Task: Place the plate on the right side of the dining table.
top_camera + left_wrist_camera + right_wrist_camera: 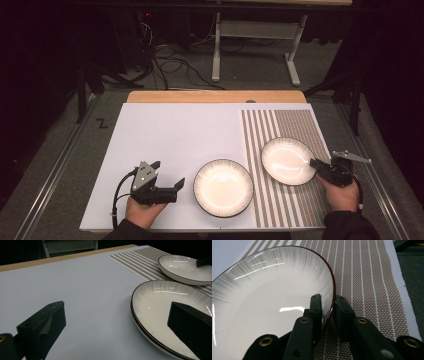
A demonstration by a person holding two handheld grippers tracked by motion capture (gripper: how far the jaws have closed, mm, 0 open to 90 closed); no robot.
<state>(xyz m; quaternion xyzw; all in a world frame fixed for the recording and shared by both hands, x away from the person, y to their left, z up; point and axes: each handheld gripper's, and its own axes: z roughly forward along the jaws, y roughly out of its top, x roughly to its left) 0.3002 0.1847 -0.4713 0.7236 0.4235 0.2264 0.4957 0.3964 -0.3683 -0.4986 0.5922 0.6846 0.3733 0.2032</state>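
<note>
2 plates (223,187) (288,161) lie side by side, the right one on the striped mat (295,125).

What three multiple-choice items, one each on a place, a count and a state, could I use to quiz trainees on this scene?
1. Where does the plate held by the right claw sit?
A. on the striped placemat
B. on the floor
C. on the wooden edge

2. How many plates are on the table?
A. one
B. two
C. four

3. How does the left claw stand?
A. shut on a plate
B. open, holding nothing
C. shut on a cable

Answers:
1 A: the right plate lies on the striped placemat.
2 B: the right plate and the middle plate are the two on the table.
3 B: its jaws stand wide apart in the left gripper view, with nothing between them.
</note>
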